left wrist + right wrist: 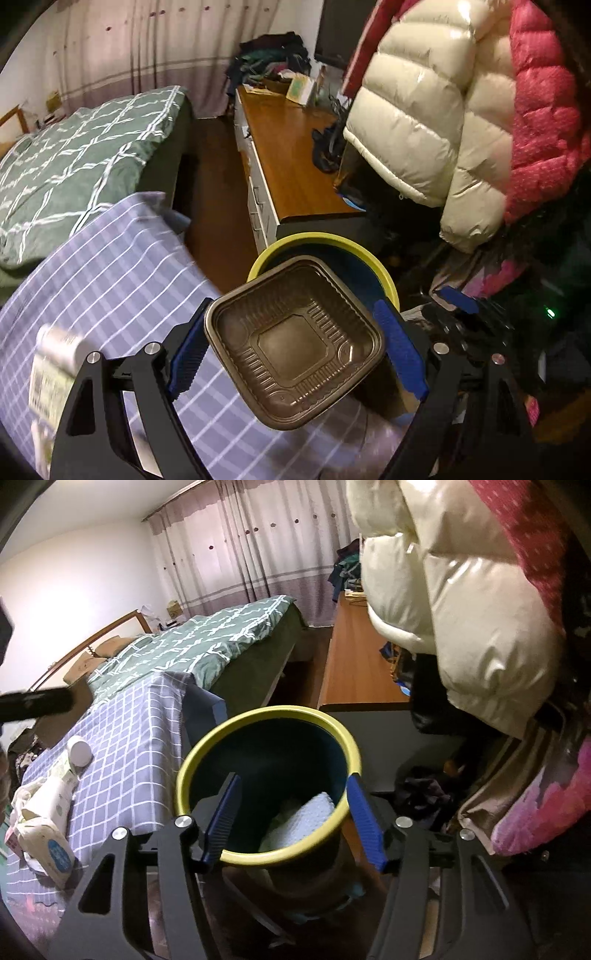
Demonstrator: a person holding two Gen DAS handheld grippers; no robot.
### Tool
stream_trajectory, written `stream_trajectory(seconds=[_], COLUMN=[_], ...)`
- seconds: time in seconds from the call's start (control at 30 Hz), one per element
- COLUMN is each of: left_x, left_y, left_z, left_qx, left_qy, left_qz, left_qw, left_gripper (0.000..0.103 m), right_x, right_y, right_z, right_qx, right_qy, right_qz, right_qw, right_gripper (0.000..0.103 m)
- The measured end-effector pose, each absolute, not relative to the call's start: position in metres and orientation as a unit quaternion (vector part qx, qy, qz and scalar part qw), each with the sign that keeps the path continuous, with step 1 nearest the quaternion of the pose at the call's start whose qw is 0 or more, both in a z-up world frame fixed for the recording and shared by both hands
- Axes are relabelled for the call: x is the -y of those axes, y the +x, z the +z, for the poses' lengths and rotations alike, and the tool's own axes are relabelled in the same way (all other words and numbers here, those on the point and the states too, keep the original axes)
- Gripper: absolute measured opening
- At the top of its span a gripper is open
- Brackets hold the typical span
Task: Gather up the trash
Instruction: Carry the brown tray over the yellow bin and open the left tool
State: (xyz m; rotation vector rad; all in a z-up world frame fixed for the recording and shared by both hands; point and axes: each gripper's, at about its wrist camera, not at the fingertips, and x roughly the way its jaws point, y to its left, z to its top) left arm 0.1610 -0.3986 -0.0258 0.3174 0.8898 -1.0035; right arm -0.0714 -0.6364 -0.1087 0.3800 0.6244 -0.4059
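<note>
Brown plastic tray [295,343], square and empty, sits clamped between the left gripper's [295,354] jaws, tilted, partly over the checked cloth on the bench [122,280] and just short of the yellow-rimmed bin [354,247]. Step in hand, by my reading: carry to bin. Next move calls for advancing until the tray clears the rim, then releasing. Right gripper [291,819] hangs above the bin [207,753], jaws wide apart, holding nothing; crumpled pale paper [303,823] lies inside.
</note>
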Motion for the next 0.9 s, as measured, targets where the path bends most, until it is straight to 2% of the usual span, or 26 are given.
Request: stream_trajectory(seconds=[0.2,0.27,0.47,0.67,0.77,0.9], left_x=[0.451,0.463,0.466,0.398,0.343,0.252], left_y=[0.162,0.165,0.176,0.16,0.147,0.136], left_z=[-0.047,-0.052,-0.048,-0.002,0.021,0.032], left_qx=[-0.418,-0.425,-0.433,-0.371,-0.322,-0.274], left_qy=[0.165,0.164,0.132,0.09,0.064,0.033], left_qz=[-0.469,-0.462,-0.452,-0.445,-0.423,-0.357], left_qw=[0.76,0.761,0.768,0.81,0.845,0.893], left_gripper=[0.087,0.094,0.094,0.094,0.098,0.098], right_x=[0.645,0.648,0.645,0.629,0.613,0.584], right_y=[-0.078,-0.08,-0.083,-0.081,-0.074,-0.061], right_z=[-0.112,-0.114,-0.116,-0.105,-0.1,-0.095], right_qx=[-0.302,-0.303,-0.309,-0.301,-0.302,-0.311], right_qy=[0.189,0.19,0.193,0.186,0.178,0.16], right_qz=[-0.212,-0.216,-0.217,-0.194,-0.171,-0.129], right_qw=[0.91,0.908,0.906,0.915,0.921,0.928], right_gripper=[0.057,0.057,0.057,0.057,0.058,0.058])
